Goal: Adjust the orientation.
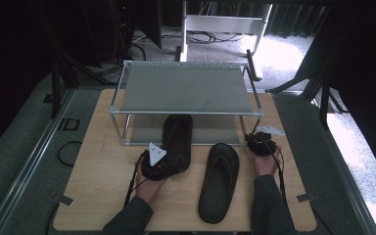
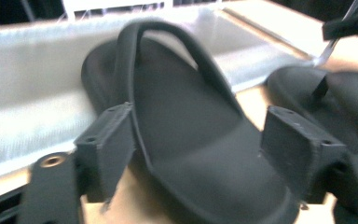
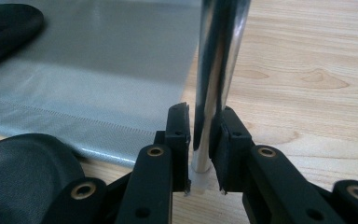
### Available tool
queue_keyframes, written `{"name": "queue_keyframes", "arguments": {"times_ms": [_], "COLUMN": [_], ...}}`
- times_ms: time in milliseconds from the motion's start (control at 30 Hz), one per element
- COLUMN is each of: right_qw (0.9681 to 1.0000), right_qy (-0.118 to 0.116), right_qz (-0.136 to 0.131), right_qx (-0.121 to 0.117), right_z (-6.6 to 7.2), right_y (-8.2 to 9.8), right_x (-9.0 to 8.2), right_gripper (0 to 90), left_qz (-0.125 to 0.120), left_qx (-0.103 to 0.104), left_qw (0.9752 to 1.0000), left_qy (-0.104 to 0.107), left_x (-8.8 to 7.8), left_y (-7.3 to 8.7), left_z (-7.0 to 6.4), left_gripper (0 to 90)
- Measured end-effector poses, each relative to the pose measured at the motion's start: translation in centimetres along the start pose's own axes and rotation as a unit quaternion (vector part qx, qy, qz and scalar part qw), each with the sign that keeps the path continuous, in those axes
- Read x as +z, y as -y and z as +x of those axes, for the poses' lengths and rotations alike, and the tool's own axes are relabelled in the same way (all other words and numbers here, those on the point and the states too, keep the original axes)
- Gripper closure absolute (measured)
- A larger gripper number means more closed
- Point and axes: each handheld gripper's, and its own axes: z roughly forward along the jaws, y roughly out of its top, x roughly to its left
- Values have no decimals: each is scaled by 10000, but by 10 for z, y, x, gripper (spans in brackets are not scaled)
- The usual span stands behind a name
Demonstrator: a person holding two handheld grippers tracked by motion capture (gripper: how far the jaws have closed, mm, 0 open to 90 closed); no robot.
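While I find no readable writing, my left gripper gapes wide around the black flip-flop heel, right gripper clamps the shoe rack's chrome post.

No readable text

No lettering, label, brand mark, number or sign can be read on any surface around the two-tier rack, nor on the rack itself.
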Motion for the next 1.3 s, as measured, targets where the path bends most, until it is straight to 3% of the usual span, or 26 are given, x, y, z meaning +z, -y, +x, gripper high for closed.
{"name": "queue_keyframes", "arguments": {"times_ms": [100,200,467,667,867,967,1300], "right_qw": [10000,10000,10000,10000,10000,10000,10000], "right_qy": [8,42,52,39,34,40,37], "right_qz": [-2,-5,-4,1,3,4,5], "right_qx": [2,-22,-6,-20,-34,-43,-55], "right_z": [-1,0,0,0,0,0,0], "right_y": [0,0,0,0,0,0,0], "right_x": [0,0,0,0,0,0,0], "right_gripper": [801,805,805,805,806,806,807], "left_qz": [164,255,431,533,628,690,621], "left_qx": [176,223,197,305,395,345,403], "left_qw": [9997,9994,9988,9977,9969,9968,9971], "left_qy": [-58,-68,149,276,259,216,160], "left_x": [-2,-4,-9,-14,-13,-9,0], "left_y": [6,10,19,25,28,27,14], "left_z": [-4,-4,-4,-10,-13,-11,-8], "left_gripper": [194,185,170,155,155,156,298]}}
